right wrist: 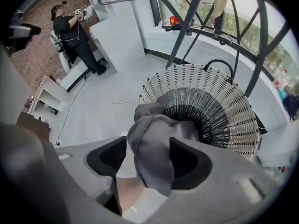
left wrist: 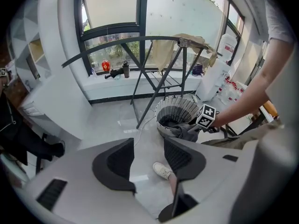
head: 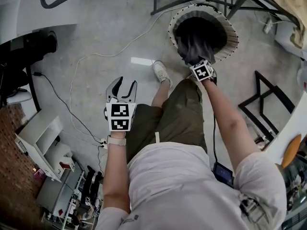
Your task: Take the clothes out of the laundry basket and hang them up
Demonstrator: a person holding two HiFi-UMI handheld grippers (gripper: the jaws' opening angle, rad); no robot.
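right gripper (right wrist: 147,155) clamps grey garment (right wrist: 153,127), its length running toward basket (right wrist: 231,118); left gripper (left wrist: 148,150) gapes.

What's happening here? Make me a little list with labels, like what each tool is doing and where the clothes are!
Left tool: open, holding nothing
Right tool: shut on a grey garment
Garment spot: bunched up at the near rim of the laundry basket
Basket look: white, round, standing on the floor, dark inside
Drying rack: dark metal frame beyond the basket, with a beige cloth draped on top
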